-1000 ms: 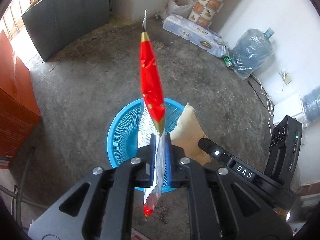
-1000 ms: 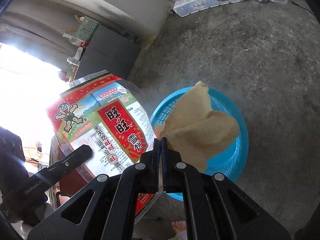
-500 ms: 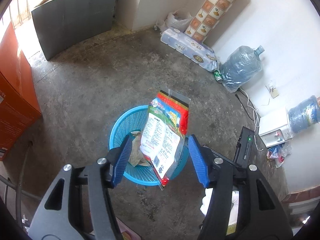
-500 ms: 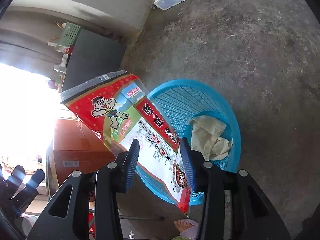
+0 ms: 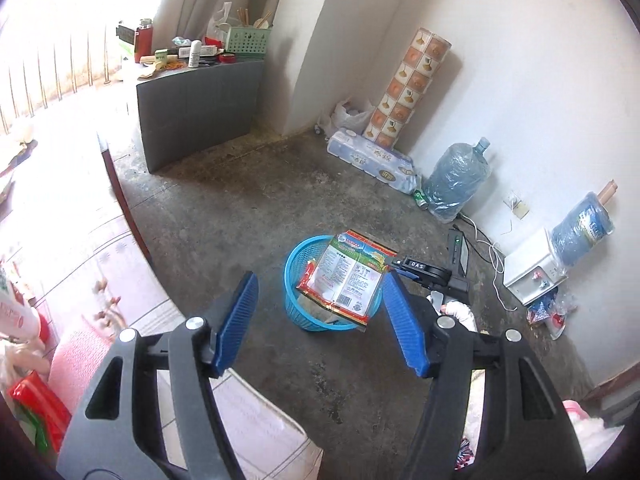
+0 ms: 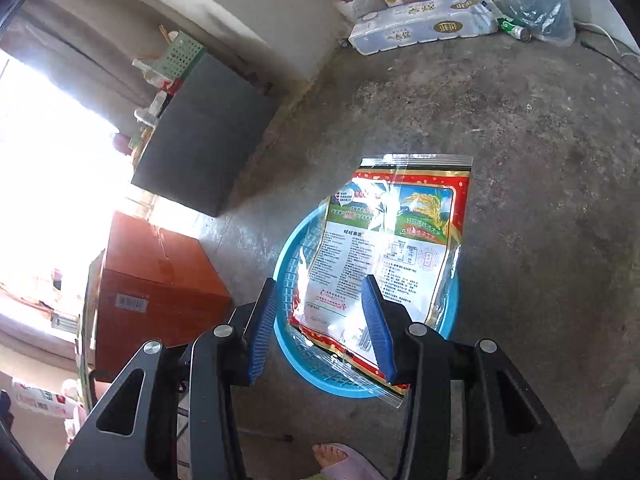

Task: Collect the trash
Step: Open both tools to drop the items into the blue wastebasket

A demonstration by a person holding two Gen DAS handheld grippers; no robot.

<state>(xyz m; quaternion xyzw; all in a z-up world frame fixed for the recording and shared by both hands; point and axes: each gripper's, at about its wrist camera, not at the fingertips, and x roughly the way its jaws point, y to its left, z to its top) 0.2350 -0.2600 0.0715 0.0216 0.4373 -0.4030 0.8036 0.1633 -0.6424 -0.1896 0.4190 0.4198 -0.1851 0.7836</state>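
Note:
A blue plastic basket [image 5: 296, 276] stands on the concrete floor; it also shows in the right wrist view [image 6: 288, 344]. A red and white snack bag [image 5: 348, 276] lies flat across its rim, back side up, and shows in the right wrist view [image 6: 384, 248] too. A bit of brown paper [image 5: 316, 307] shows under the bag. My left gripper [image 5: 320, 316] is open and empty, high above and nearer than the basket. My right gripper [image 6: 320, 320] is open and empty just above the basket's near rim. Its body [image 5: 424, 270] shows right of the basket in the left wrist view.
A grey cabinet [image 5: 196, 108] stands at the back. A toilet-paper pack [image 5: 372, 160], a water jug [image 5: 456, 180] and a patterned roll [image 5: 408, 88] line the wall. An orange box [image 6: 152, 280] stands left of the basket. A pink cloth surface [image 5: 100, 280] lies left. A foot [image 6: 340, 460] is below.
Both grippers opened and let go: the brown paper dropped into the basket, then the snack bag landed across its rim. Both grippers have since pulled up and away.

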